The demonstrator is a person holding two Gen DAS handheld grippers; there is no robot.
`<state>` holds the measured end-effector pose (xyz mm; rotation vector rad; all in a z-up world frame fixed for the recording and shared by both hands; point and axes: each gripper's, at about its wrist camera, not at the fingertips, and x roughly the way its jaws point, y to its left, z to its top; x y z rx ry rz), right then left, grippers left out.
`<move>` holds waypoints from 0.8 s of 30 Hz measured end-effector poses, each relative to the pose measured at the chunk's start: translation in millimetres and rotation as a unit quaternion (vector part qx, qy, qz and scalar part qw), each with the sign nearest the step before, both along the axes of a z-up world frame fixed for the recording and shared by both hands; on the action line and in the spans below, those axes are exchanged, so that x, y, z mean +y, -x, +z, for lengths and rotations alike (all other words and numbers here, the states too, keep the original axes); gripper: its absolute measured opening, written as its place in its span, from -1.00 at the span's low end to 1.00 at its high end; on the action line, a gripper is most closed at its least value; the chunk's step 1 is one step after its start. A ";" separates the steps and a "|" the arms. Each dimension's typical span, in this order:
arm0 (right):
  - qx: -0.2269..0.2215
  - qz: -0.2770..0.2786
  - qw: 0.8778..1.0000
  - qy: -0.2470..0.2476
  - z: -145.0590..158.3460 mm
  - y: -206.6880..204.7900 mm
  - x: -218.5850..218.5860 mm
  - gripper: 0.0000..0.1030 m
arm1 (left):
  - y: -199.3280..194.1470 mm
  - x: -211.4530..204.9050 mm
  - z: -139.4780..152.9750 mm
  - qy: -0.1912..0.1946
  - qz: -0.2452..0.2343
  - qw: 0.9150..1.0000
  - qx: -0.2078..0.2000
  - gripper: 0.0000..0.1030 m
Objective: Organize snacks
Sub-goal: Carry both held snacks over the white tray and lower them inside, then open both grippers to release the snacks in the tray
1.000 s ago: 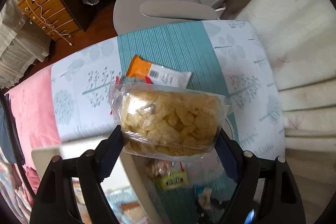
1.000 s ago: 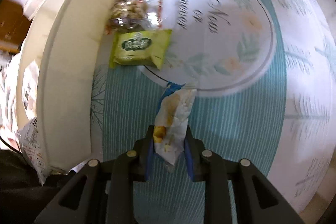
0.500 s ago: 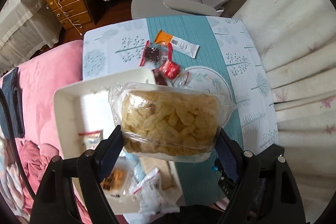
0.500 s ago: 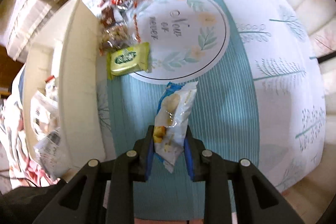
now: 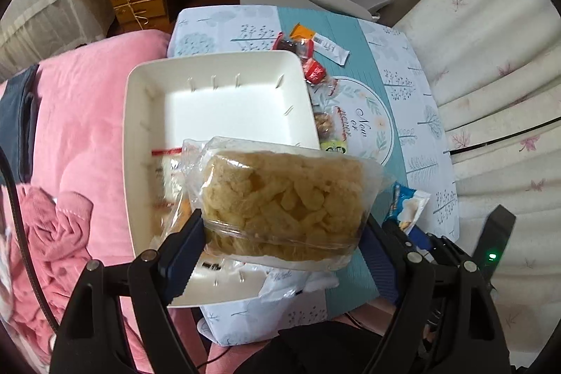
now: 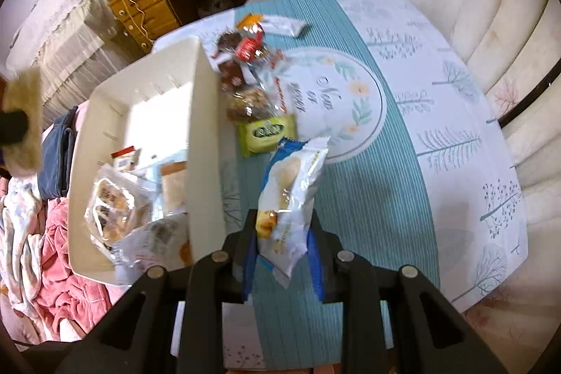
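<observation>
The left gripper (image 5: 280, 230) pinches a clear bag of chips (image 5: 284, 195) above the white bin (image 5: 217, 72) ahead – the right gripper (image 6: 282, 233) clamps a white snack packet (image 6: 291, 188), bin on its left

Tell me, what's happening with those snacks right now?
Left hand-held gripper shut on clear chips bag. Right hand-held gripper shut on white snack packet. White bin unobstructed.

We see loose snacks (image 6: 256, 86) on the table (image 6: 438, 114) right of the tray (image 6: 205, 142), several packets (image 6: 115, 209) inside it.
</observation>
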<state>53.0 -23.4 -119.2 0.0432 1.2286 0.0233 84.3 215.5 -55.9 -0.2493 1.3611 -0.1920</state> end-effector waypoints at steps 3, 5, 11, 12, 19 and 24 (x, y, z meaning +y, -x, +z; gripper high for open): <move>-0.027 0.017 0.999 0.001 7.3 9.8 13.7 -0.51 | 16.9 11.5 -5.9 0.015 0.008 1.000 -0.010 0.60; -0.044 0.029 0.999 -0.003 12.9 18.3 22.4 -0.51 | 25.0 18.0 -11.6 0.026 0.009 1.000 -0.012 0.60; -0.072 0.067 0.995 -0.027 19.8 40.9 45.7 -0.50 | 38.7 22.2 -22.0 0.029 -0.001 0.999 -0.021 0.61; -0.076 0.075 0.994 -0.032 21.0 43.7 50.2 -0.50 | 41.0 22.5 -23.7 0.029 -0.002 0.999 -0.020 0.61; -0.095 0.119 0.988 -0.034 26.2 55.9 72.7 -0.46 | 42.9 24.1 -26.6 0.040 0.009 0.999 -0.017 0.70; -0.109 0.138 0.984 -0.023 30.4 60.3 78.5 0.19 | 43.0 24.0 -25.8 0.034 0.016 0.999 -0.019 0.89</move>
